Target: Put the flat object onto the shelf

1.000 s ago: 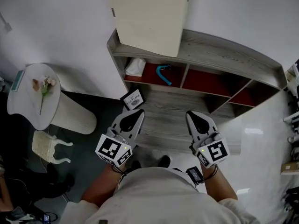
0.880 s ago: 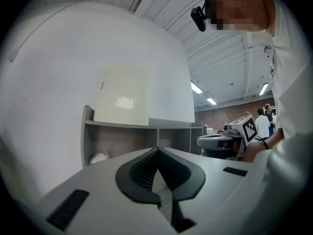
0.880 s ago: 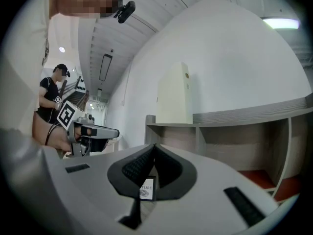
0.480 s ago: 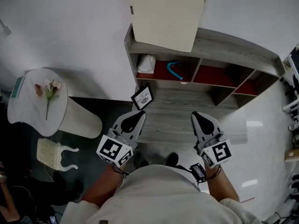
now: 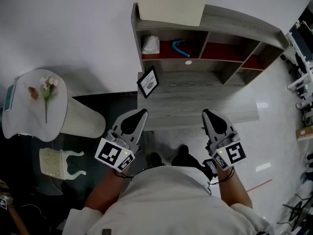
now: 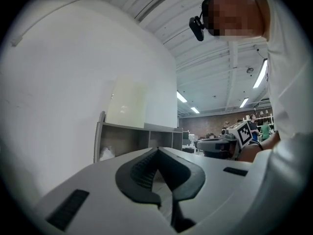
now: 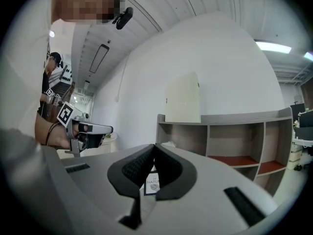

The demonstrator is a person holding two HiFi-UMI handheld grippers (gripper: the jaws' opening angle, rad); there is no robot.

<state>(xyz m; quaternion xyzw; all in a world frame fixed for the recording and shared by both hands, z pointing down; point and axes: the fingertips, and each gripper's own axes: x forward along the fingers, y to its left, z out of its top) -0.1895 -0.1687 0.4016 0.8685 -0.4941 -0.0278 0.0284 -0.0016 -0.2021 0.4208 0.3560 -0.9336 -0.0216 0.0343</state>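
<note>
Left gripper: held low in front of the person, jaws closed tip to tip with nothing between them.
Right gripper: level with the left one and well apart from it, jaws closed and empty.
Side table: round and white, off to the left of the left gripper, with a flower sprig lying on top.
Platform: a low grey wooden board just ahead of both grippers, running along the foot of the shelf.
Picture frame: the flat object, small, dark-edged, with a white printed face. It stands tilted at the left end of the platform, ahead of the left gripper and touched by neither. It is not on the shelf.
Shelf: grey wood against the white wall, open compartments with red floors.
Left compartment: a white crumpled bundle and a blue curved piece, side by side.
Cream board: upright on the shelf top, against the wall.
</note>
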